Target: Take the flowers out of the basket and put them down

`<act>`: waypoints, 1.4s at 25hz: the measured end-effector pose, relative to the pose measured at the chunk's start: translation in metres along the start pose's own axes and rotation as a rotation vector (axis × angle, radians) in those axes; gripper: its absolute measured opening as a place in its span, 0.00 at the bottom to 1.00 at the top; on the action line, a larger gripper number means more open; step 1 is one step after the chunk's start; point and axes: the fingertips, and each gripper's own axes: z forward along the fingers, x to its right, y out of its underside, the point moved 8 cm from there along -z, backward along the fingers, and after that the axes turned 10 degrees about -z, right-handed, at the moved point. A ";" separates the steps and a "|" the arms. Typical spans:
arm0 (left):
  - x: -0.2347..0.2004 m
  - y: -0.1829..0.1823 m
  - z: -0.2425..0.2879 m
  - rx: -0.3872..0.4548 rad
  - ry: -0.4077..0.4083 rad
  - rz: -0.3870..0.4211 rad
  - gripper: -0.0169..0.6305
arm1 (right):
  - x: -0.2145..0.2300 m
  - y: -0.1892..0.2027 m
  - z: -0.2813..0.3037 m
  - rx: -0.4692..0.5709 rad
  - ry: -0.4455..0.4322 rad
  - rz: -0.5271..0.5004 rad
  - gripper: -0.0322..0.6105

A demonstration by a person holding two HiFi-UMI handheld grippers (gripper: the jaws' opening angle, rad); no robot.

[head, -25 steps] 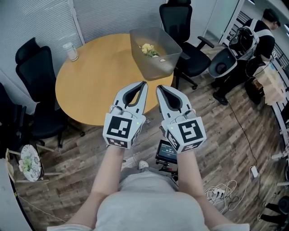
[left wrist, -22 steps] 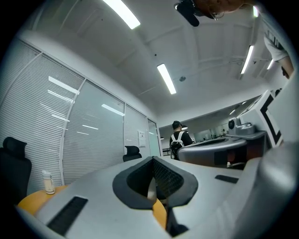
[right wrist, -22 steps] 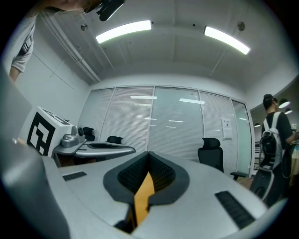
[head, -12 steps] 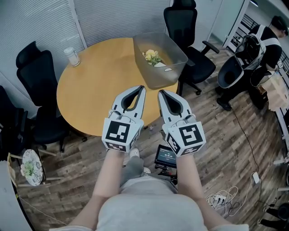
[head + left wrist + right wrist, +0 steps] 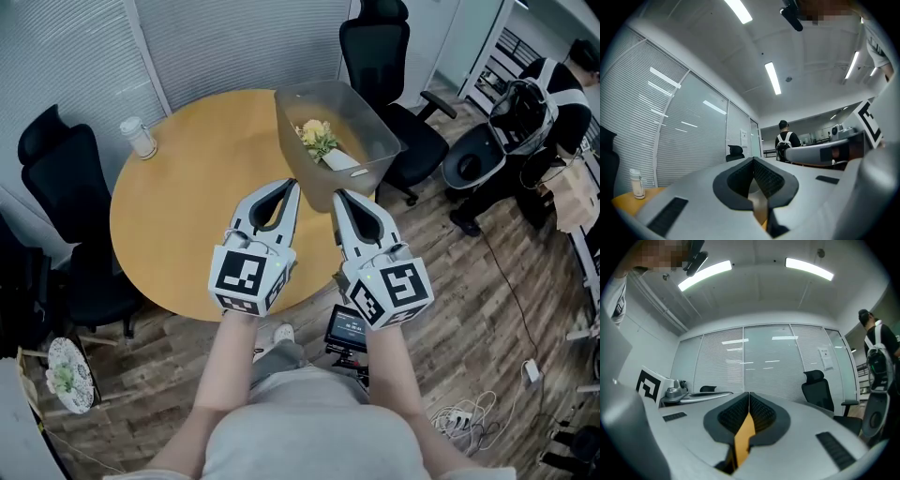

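Yellow flowers (image 5: 317,137) with green leaves lie inside the clear plastic basket (image 5: 382,141), which stands at the far right edge of the round wooden counter (image 5: 187,216). Nothing has been lifted out, so as far as the pictures show the task has not begun in earnest: you are only on the approach.

Your left gripper (image 5: 292,185) has its jaws pressed together with nothing between them. Your right gripper (image 5: 338,194) is the same, jaws together and empty. Both are held side by side over the near edge of the counter, pointing roughly level toward the basket. The right one is just short of the basket's near wall, and neither touches it.

All of the work is left. You have to open one gripper, reach over the rim, close on the flowers, bring them out and set them on the counter. The wide bare wood to the left of the basket looks like the natural spot. A small jar (image 5: 139,138) stands well apart at the far left edge and should not be in your way.
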 end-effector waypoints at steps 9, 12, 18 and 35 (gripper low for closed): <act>-0.045 0.002 0.046 -0.026 0.044 -0.005 0.03 | 0.018 0.015 0.053 -0.080 0.001 -0.055 0.09; -0.058 0.003 0.062 -0.034 0.060 -0.011 0.03 | 0.025 0.020 0.068 -0.085 0.011 -0.062 0.09; -0.074 0.009 0.088 -0.055 0.109 -0.013 0.03 | 0.035 0.022 0.091 -0.071 0.038 -0.062 0.09; -0.103 0.005 0.181 -0.074 0.144 0.066 0.03 | 0.103 0.034 0.156 -0.136 -0.021 -0.102 0.09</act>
